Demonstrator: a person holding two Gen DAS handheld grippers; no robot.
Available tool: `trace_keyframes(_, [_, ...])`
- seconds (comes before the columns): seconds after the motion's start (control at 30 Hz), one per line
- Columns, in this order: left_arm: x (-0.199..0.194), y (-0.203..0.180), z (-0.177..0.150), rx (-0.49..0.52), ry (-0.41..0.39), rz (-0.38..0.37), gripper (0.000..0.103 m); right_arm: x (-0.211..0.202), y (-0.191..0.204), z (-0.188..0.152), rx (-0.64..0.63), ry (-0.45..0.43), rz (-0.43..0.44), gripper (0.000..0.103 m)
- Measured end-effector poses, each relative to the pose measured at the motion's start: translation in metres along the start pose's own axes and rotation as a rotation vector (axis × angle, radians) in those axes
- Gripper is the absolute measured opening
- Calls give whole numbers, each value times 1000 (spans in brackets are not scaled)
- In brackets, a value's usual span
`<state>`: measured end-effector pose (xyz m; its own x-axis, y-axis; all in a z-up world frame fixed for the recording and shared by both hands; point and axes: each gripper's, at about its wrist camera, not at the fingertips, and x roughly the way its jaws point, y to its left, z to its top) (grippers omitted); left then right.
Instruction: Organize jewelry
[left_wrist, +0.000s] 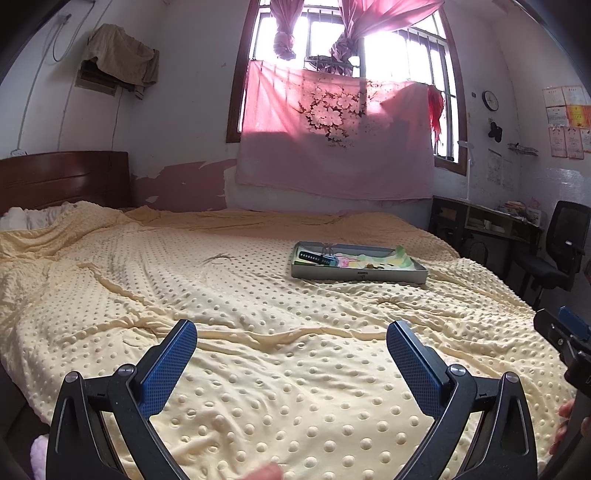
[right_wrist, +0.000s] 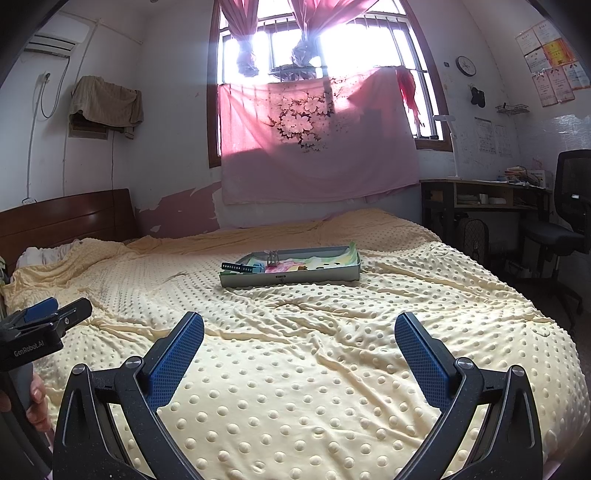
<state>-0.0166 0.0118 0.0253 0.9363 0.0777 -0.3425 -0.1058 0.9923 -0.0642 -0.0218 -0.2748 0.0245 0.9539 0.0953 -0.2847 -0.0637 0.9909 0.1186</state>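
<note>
1. A wide bed fills the room, covered by a pale yellow dotted blanket (left_wrist: 258, 295) that lies rumpled in shallow folds.
2. A shallow grey metal tray (right_wrist: 291, 279) sits on the blanket toward the far side of the bed, well apart from both tools.
3. Inside the tray I can make out a dark watch strap with pale dots (right_wrist: 238, 268) at its left end, poking over the rim, a bit of blue beside it, and a colourful cloth lining (right_wrist: 332, 262). There are some small pieces in the middle, but they are too small to name.
4. The left gripper (left_wrist: 291, 341) hangs low over the near part of the blanket, jaws spread wide with nothing between the blue pads (left_wrist: 170, 365).
5. The right gripper (right_wrist: 299, 334) hovers just beside it at about the same height, also splayed wide and holding nothing.
6. Each tool shows at the edge of the other's view, with a hand (right_wrist: 35, 398) wrapped round the left one's handle.
7. Behind the bed, a pink flowered cloth (left_wrist: 332, 136) hangs across the lower window, with knotted pink curtains above it.
8. A dark wooden headboard (right_wrist: 66, 218) stands at the left; a desk (right_wrist: 480, 195) and a black office chair (right_wrist: 569, 206) are at the right.
9. A round clock (left_wrist: 490, 100) hangs on the wall right of the window.
</note>
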Motion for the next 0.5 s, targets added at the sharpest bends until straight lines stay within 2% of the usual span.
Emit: trace_keyframes(0.5, [-1, -5, 3, 18, -7, 9, 103, 1, 7, 1, -9, 0, 5, 102])
